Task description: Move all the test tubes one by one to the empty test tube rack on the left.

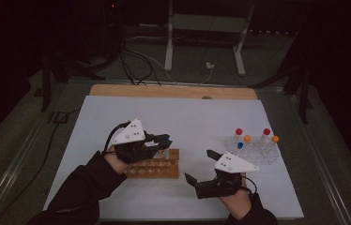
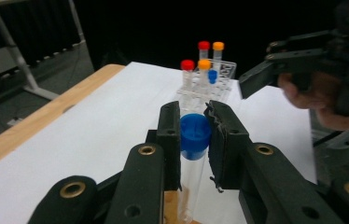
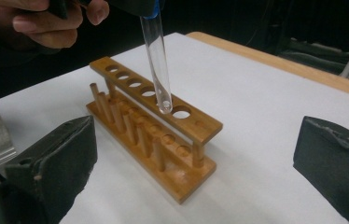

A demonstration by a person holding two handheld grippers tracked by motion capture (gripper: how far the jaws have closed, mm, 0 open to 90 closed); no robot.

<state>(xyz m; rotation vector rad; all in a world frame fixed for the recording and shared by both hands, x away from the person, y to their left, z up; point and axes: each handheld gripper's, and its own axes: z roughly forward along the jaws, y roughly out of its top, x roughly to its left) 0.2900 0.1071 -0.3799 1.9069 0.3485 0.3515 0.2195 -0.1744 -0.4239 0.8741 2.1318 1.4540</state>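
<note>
Left gripper (image 1: 164, 140), centre-left of the high view, clamps a blue-capped tube (image 2: 195, 140) by its cap; the tube tip hangs over a hole of the wooden rack (image 3: 154, 126). Right gripper (image 1: 202, 165), lower centre, gapes empty. Risk: a tilted tube catches the hole's edge, slips in the jaws, or tips the rack.

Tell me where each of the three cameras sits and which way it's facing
High view: above the person's side, looking forward and down on the table; both sleeves, left gripper, right gripper.
Left gripper view: rides the left gripper, faces the clear rack; its jaws clamp the blue-capped tube.
Right gripper view: rides the right gripper, faces the wooden rack; its jaws stand wide apart.
Shared: the tube shows in both gripper views.
</note>
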